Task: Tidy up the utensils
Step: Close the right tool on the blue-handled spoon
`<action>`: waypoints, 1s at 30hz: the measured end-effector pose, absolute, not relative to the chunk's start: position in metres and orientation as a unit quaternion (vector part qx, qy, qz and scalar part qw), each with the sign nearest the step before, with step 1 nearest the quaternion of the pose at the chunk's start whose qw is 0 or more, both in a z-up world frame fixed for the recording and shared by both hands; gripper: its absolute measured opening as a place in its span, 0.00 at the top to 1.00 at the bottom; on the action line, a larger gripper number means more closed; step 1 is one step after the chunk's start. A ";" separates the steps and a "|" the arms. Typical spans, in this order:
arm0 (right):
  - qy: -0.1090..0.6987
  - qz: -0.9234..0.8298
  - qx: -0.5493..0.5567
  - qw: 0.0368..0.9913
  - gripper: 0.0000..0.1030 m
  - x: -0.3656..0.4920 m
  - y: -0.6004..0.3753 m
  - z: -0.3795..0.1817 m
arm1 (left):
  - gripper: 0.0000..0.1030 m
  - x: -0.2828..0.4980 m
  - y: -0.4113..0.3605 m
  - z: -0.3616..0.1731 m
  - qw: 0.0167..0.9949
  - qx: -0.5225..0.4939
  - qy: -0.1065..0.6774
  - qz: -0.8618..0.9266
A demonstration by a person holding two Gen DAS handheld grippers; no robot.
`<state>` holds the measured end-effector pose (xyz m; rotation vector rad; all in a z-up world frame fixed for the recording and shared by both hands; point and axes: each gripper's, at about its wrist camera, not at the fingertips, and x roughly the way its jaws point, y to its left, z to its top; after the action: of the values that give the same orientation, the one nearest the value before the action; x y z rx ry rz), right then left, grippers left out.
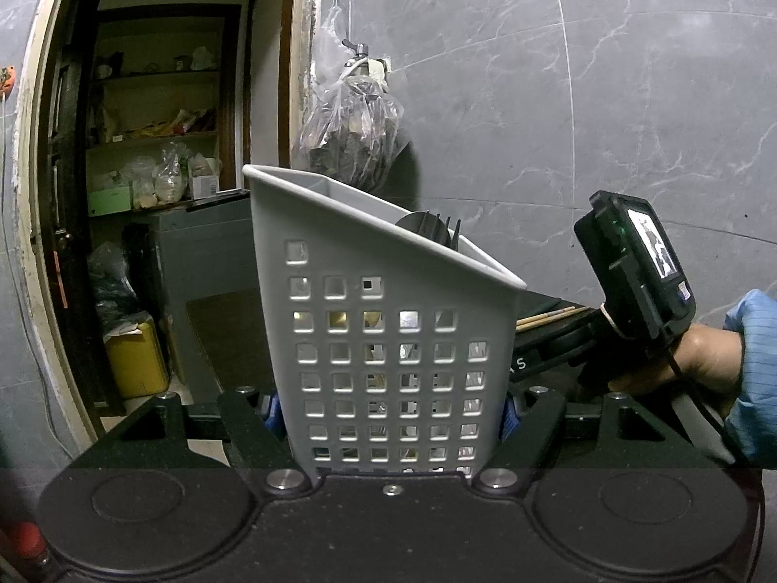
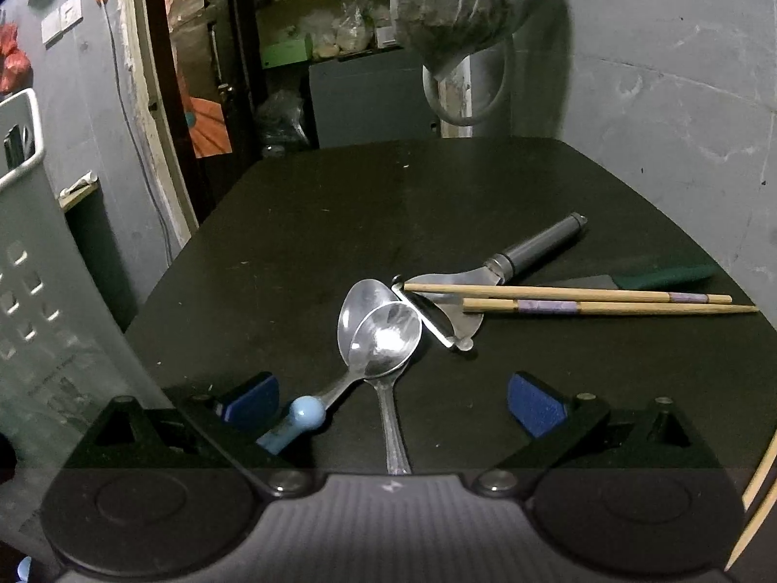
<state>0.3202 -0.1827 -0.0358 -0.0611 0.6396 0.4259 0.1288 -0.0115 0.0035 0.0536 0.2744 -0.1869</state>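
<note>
1. While your left gripper [image 1: 391, 413] stays out of the clutter, its blue pads pinch the white perforated utensil holder [image 1: 388, 320], lifted and tilted, with dark utensils [image 1: 430, 231] poking above its rim.
2. Your right gripper [image 2: 393, 405] is spread wide just above the black surface [image 2: 291, 243], touching nothing.
3. Between its pads lie two crossed spoons [image 2: 383, 335], one blue-handled; beyond them lie a peeler [image 2: 485, 286] and chopsticks [image 2: 582, 301].

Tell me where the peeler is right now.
In the right wrist view the peeler lies on the black table, just right of the two overlapping spoons, its head under the tips of the chopsticks, beyond the open right gripper.
</note>
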 end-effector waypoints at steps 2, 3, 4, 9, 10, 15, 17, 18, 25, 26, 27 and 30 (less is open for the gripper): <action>0.313 0.204 -0.040 0.927 0.01 0.320 -0.182 -0.036 | 0.26 0.129 -0.013 0.004 0.986 0.028 0.137 -0.093; 0.312 0.205 -0.041 0.927 0.00 0.320 -0.182 -0.036 | 0.26 0.128 -0.013 0.004 0.986 0.028 0.137 -0.093; 0.313 0.206 -0.041 0.926 0.00 0.320 -0.183 -0.036 | 0.26 0.128 -0.013 0.004 0.986 0.028 0.136 -0.093; 0.316 0.194 -0.065 0.926 0.01 0.319 -0.185 -0.037 | 0.26 0.128 -0.013 0.004 0.986 0.027 0.136 -0.093; 0.316 0.194 -0.067 0.926 0.00 0.320 -0.186 -0.037 | 0.26 0.128 -0.013 0.004 0.986 0.027 0.137 -0.093; 0.315 0.199 -0.064 0.926 0.03 0.312 -0.202 -0.038 | 0.26 0.129 -0.013 0.004 0.986 0.027 0.137 -0.093; 0.311 0.207 -0.067 0.925 0.09 0.307 -0.210 -0.037 | 0.26 0.129 -0.013 0.004 0.986 0.027 0.136 -0.093; 0.309 0.211 -0.065 0.925 0.14 0.304 -0.215 -0.037 | 0.26 0.129 -0.013 0.004 0.986 0.027 0.136 -0.093; 0.308 0.233 -0.057 0.921 0.71 0.281 -0.235 -0.029 | 0.26 0.128 -0.015 0.005 0.986 0.029 0.137 -0.092; 0.311 0.238 -0.054 0.918 0.74 0.279 -0.238 -0.029 | 0.26 0.128 -0.015 0.005 0.986 0.029 0.137 -0.092; 0.315 0.239 -0.052 0.917 0.79 0.275 -0.240 -0.028 | 0.26 0.129 -0.015 0.004 0.986 0.029 0.137 -0.092; 0.327 0.241 -0.051 0.912 0.84 0.262 -0.247 -0.027 | 0.26 0.129 -0.016 0.004 0.986 0.030 0.137 -0.092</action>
<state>0.2622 -0.2470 -0.0267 -0.1057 0.6733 0.4975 0.1295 -0.0161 0.0043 0.0611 0.2743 -0.1841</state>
